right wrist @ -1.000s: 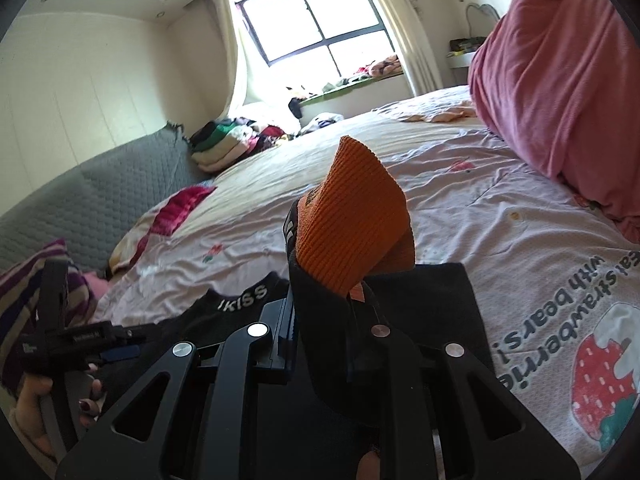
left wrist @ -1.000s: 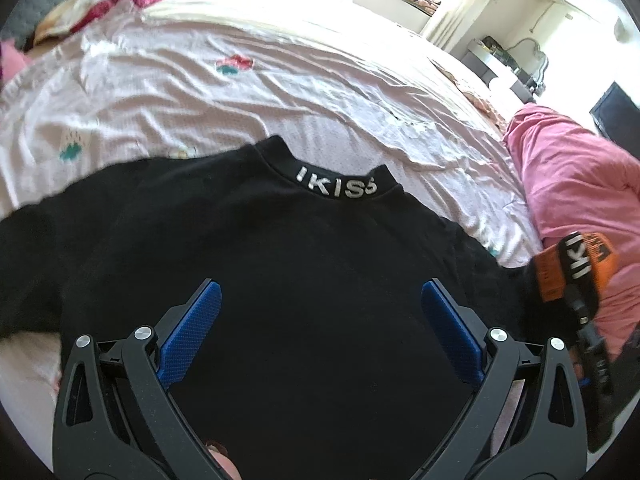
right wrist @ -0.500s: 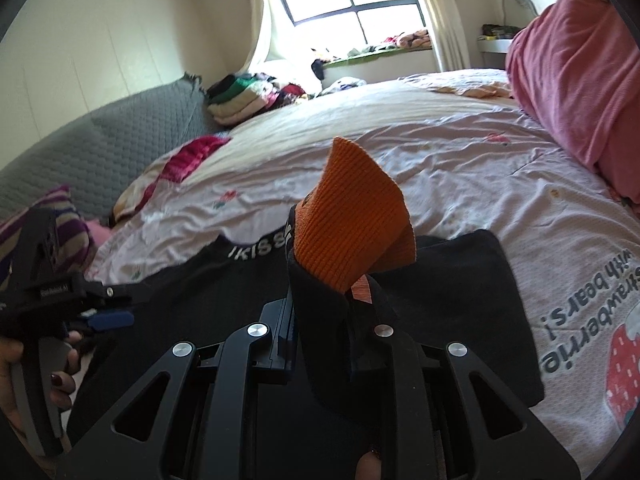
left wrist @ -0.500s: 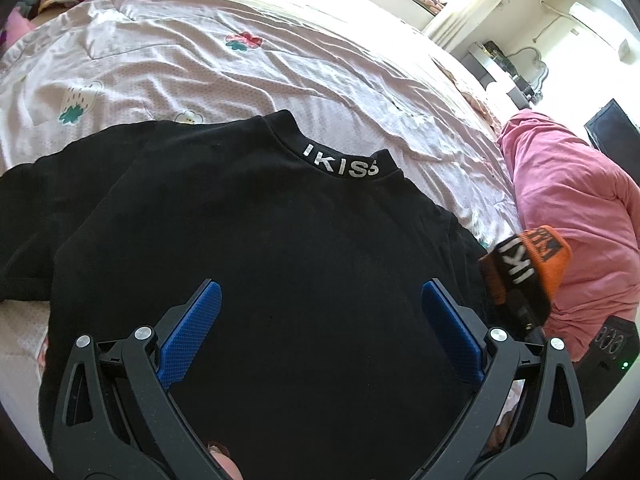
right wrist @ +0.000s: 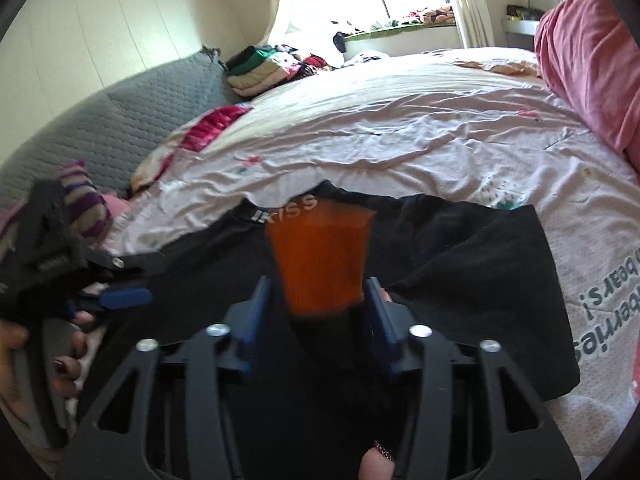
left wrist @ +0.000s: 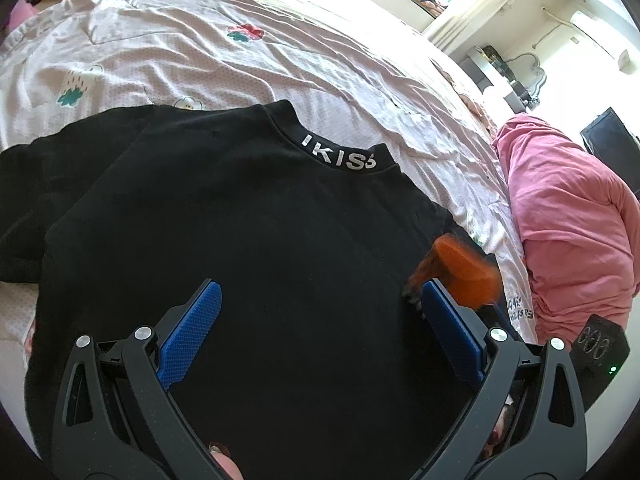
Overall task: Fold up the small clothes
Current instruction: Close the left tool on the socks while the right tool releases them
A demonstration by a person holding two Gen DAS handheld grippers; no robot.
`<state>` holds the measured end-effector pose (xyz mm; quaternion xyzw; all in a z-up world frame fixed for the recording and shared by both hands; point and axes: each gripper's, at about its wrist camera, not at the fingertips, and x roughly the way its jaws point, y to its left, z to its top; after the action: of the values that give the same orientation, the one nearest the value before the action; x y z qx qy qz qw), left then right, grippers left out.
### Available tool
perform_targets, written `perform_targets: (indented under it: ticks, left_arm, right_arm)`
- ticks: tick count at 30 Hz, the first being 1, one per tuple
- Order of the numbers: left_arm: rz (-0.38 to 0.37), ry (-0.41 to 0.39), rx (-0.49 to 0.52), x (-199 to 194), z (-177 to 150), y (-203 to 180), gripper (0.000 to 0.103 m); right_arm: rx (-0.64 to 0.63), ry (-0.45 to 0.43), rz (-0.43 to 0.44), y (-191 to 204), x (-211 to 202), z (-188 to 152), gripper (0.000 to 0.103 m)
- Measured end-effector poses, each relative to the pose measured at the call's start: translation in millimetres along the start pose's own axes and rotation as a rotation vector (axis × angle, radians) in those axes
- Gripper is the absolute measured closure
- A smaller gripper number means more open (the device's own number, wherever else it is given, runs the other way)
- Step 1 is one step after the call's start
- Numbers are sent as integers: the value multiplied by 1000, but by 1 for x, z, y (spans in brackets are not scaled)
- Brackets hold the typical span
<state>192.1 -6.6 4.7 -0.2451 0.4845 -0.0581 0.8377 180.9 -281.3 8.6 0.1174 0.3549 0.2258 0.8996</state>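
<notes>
Since prev frame my right hand-held gripper jaws just spread, blurred orange cuff loose between them over black top on bed; left hand-held gripper spread, empty.

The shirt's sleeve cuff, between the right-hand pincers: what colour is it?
Bright orange, ribbed cuff on a black shirt. The right wrist view shows it best.

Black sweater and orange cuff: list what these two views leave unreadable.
- Orange cuff: motion-blurred in both views; contact with the right gripper pads unclear.
- Black sweater hem: cut off by the bottom edge, behind the left gripper.
- Its left sleeve end: past the left wrist frame edge.
</notes>
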Motion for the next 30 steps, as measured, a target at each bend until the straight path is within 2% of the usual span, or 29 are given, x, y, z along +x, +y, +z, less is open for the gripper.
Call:
perform_targets:
  ticks: [3, 9, 16, 23, 25, 28, 30]
  left_arm:
    - [-6, 13, -7, 5, -3, -1, 9]
    - [-46, 52, 30, 21, -16, -16, 10]
    - [-81, 121, 81, 52, -34, -41, 41]
    - [-50, 112, 111, 67, -39, -56, 55]
    - [-34, 100, 130, 69, -39, -61, 78]
    - [-64, 96, 138, 69, -38, -64, 89]
    - [-61, 78, 168, 65, -37, -69, 91]
  right_arm:
    - [10, -19, 19, -1, -10, 4, 45]
    - [57, -32, -68, -17, -23, 6, 45]
    - [100, -31, -135, -35, -36, 2, 45]
    - [128, -56, -178, -48, -51, 3, 45]
    - [149, -61, -184, -55, -54, 4, 45]
    - [176, -63, -192, -62, -57, 4, 45]
    - [189, -63, -199, -66, -58, 4, 45]
